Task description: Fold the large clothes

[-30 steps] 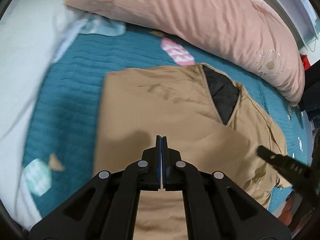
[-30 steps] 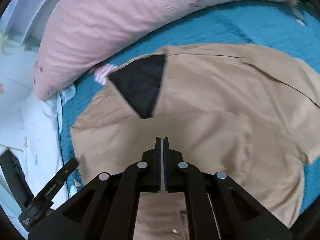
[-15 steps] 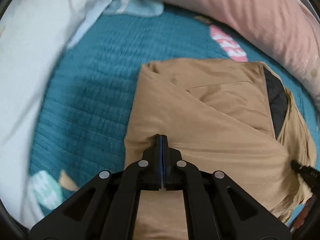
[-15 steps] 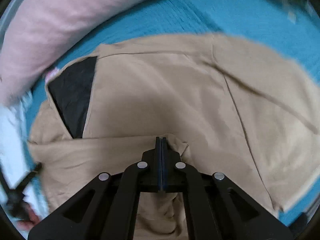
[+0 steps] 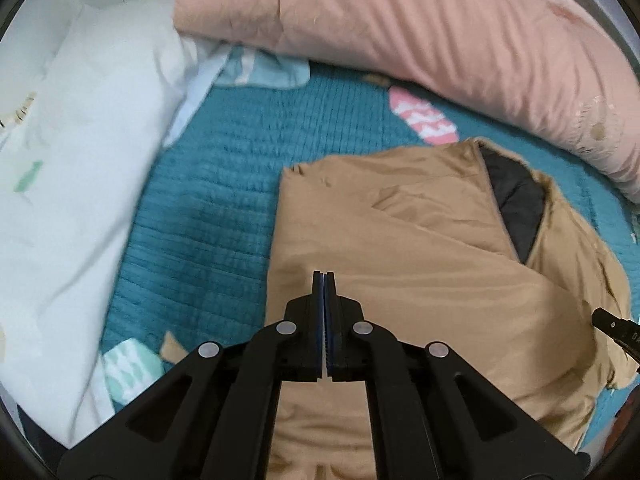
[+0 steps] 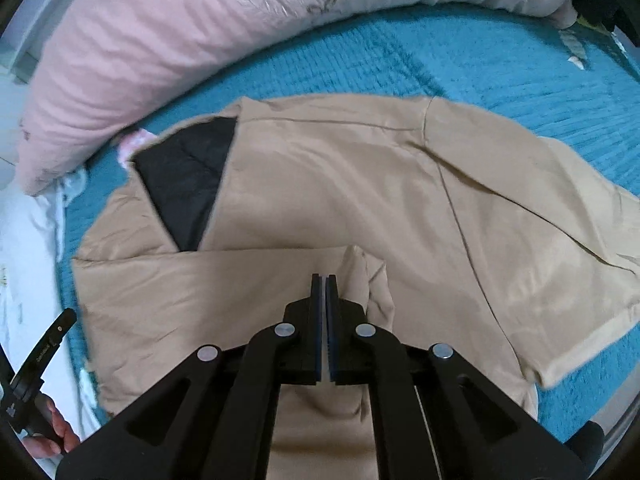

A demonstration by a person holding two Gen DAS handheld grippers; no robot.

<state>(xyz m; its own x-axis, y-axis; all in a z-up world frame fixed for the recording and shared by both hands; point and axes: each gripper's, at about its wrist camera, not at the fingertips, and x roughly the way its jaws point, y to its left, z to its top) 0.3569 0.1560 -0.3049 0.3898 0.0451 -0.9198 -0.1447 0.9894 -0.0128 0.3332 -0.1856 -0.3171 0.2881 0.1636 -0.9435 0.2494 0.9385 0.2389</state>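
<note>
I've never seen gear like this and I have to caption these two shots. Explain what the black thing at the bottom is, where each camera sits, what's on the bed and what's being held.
Each picture comes from a wide-angle camera mounted on a hand-held clamp, looking along its two fingers. A person carries one clamp per hand; no robot arm is involved. The black shape at the bottom is that clamp: the left gripper in one view, the right gripper in the other. Both are shut, each apparently pinching a fold of the tan jacket, whose dark lining shows at the collar. The jacket lies on a teal quilt, with a pink pillow and a white pillow behind.
</note>
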